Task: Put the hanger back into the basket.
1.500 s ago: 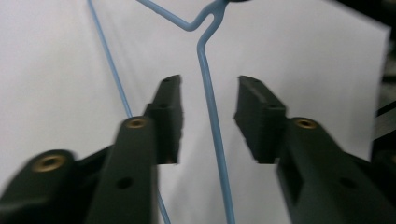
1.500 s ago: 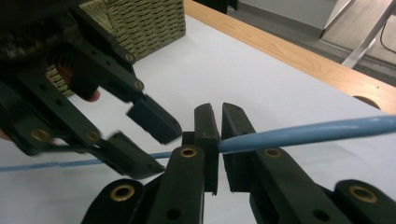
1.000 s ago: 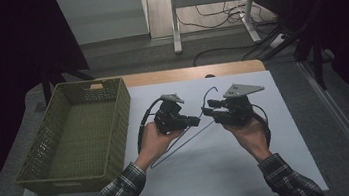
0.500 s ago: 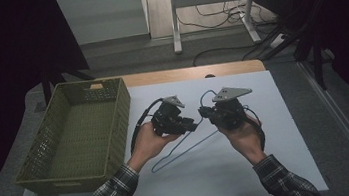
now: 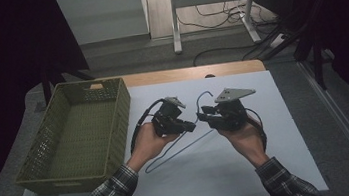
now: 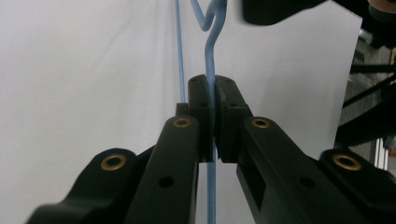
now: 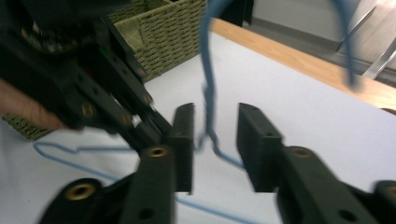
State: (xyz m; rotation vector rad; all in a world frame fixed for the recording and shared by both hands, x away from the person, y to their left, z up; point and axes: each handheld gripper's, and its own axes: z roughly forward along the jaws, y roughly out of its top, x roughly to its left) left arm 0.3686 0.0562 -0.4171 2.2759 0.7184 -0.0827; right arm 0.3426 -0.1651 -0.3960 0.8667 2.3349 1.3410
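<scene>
Left tool [image 6: 214,123] clamped on hanger [image 6: 211,70] wire; right tool [image 7: 215,135] open around its neck, so centre the wire before closing

One thin blue wire clothes hanger [image 5: 188,144]; one olive-green woven rectangular basket [image 5: 80,134]; one white rectangular sheet [image 5: 281,165] covering the wooden bench [image 5: 184,74]. Two black hand-held grippers: left hand-held gripper [image 5: 190,125], right hand-held gripper [image 5: 203,112]. Two hands, left hand [image 5: 150,140] and right hand [image 5: 243,137], each in a plaid sleeve [image 5: 286,185].
</scene>
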